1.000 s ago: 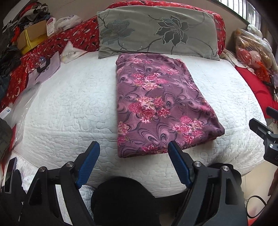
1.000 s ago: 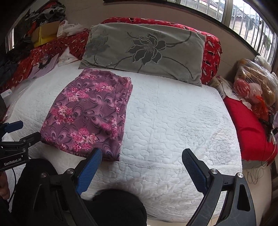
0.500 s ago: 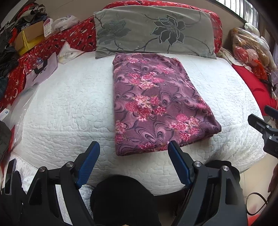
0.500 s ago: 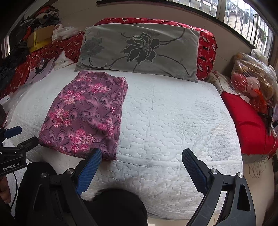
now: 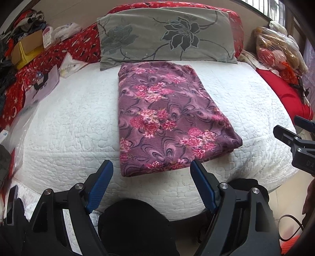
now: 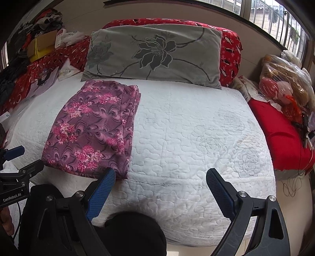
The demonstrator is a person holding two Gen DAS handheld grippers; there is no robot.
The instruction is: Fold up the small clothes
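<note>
— Why do both claws hang apart, gripping nothing?
— The purple floral garment (image 5: 167, 116) lies already folded on the white quilt (image 5: 69, 122), before the pillow (image 5: 167, 33); left gripper (image 5: 151, 173) and right gripper (image 6: 160, 180) stand wide open.

Soft daylight from window (image 6: 261, 15) upper right; sharp centre, fisheye bending, dark vignetted corners.

We see a bed (image 6: 196, 137) under a white quilt, a grey flowered pillow (image 6: 157, 55) at its head against a beige wall (image 6: 82, 19). Daylight enters through a barred window (image 6: 265, 17) above, right. Clutter (image 5: 25, 49) lines the left side.
</note>
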